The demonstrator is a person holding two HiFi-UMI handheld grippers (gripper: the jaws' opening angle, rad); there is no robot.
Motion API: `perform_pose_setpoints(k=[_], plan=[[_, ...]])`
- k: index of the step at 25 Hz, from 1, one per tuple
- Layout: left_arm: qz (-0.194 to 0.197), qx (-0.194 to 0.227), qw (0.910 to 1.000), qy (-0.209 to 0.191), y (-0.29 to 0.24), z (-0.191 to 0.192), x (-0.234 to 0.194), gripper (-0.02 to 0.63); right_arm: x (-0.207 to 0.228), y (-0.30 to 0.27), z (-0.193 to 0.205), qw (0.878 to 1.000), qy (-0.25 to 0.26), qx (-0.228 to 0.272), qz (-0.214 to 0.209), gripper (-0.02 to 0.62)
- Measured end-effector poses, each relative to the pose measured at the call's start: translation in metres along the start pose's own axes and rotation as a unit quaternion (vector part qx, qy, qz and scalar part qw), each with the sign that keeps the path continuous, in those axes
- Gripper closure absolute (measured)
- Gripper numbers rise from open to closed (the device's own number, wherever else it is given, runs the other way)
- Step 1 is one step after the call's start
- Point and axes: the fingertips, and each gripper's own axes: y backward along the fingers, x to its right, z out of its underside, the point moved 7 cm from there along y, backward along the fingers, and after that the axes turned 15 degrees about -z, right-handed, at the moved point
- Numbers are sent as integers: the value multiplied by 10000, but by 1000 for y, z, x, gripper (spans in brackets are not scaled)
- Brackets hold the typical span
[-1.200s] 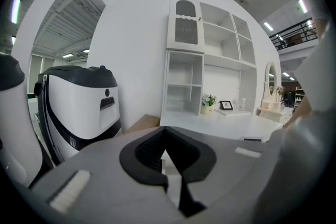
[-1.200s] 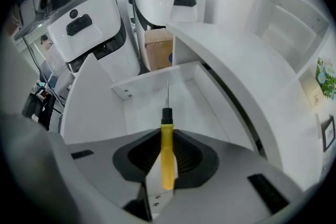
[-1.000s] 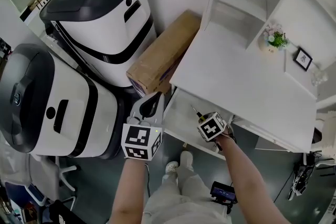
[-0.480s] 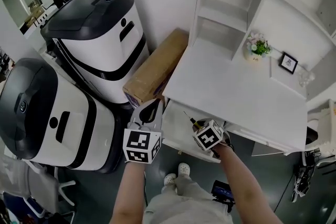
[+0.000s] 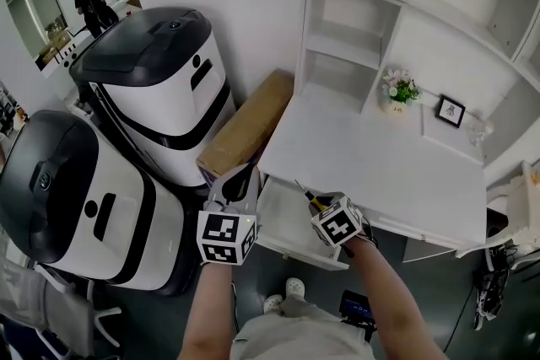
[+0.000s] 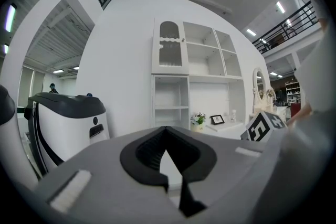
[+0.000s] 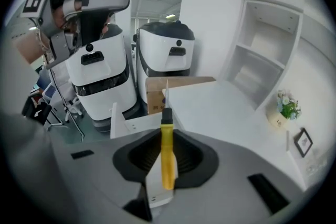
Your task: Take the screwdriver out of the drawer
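One screwdriver [image 7: 167, 139]: light, stiff, smooth yellow handle, thin shaft toward 12 o'clock; right gripper [image 5: 322, 206] jaws clenched mid-handle, the surest hold; left gripper [image 6: 169, 165] jaws closed, empty

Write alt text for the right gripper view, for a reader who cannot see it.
The right gripper is shut on a yellow-handled screwdriver, whose metal shaft points away from the camera. Beyond it are the open white drawer, a white desk, a cardboard box and two white machines with dark lids.

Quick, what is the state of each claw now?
Left claw: closed, empty.
Right claw: closed on the screwdriver.
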Motion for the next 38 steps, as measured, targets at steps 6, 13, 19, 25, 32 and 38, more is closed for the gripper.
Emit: perform_pose_setpoints(k=[6,13,19,25,32,38], plan=[[32,190,9998,-26,1,-17,9,603,2,40,-16,9986,63,445,296,517],[-50,438,9990,-4,-1,-35,13,603,8,77,-18,9917,-141,1062,712,517],[-97,651,9978,-7,0,-53,15,603,12,116,-27,9786,-166,1669,1193,517],[-91,898,9959,-66,4,-71,16,603,12,158,-37,9625,-114,2218,1561,517],[-46,1244,9922,5,6,-97,24,603,9,210,-39,9375,-35,2843,2008,517],[50,1456,9893,-8,6,-114,38,603,10,254,-34,9121,-58,3290,2445,517]])
